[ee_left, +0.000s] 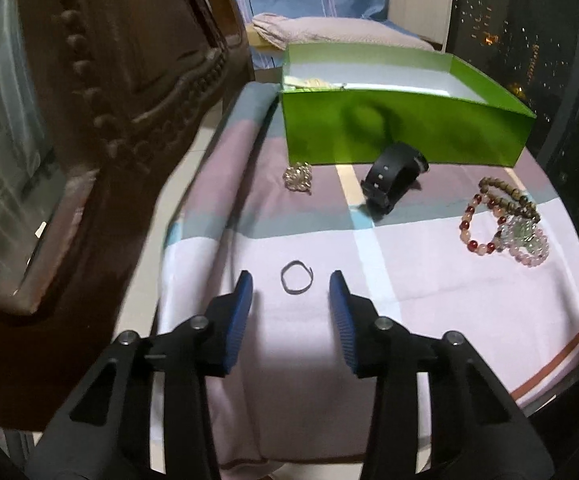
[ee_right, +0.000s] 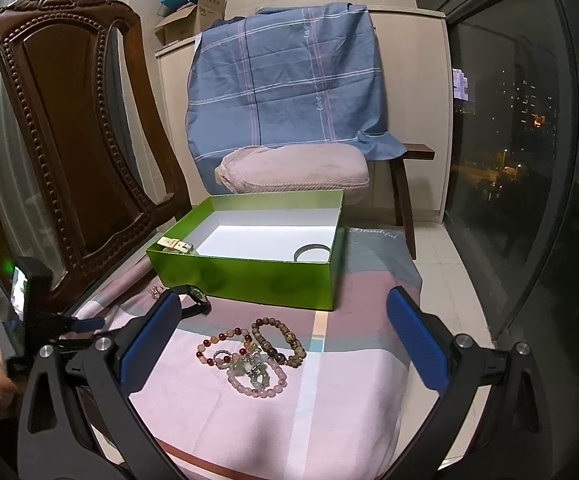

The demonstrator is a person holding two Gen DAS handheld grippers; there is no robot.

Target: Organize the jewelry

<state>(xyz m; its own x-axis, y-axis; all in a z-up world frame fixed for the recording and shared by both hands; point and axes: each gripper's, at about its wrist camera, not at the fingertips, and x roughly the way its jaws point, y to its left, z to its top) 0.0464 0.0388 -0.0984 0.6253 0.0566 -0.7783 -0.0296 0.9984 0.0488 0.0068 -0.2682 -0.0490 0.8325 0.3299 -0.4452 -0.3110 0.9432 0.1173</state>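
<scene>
While both claws, left (ee_left: 291,292) and right (ee_right: 283,332), gape empty, 1 ring (ee_left: 296,278), 1 watch (ee_left: 393,176) and 1 green box (ee_left: 401,132) show.

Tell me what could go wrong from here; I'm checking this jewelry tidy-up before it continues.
1. The thin ring lies flat on soft cloth between the open left gripper fingers; the pads may slip over it or pinch cloth.
2. The bracelets lie tangled under the open right gripper; lifting one may drag others.
3. The watch leans near the box; a bump could shift it.
</scene>
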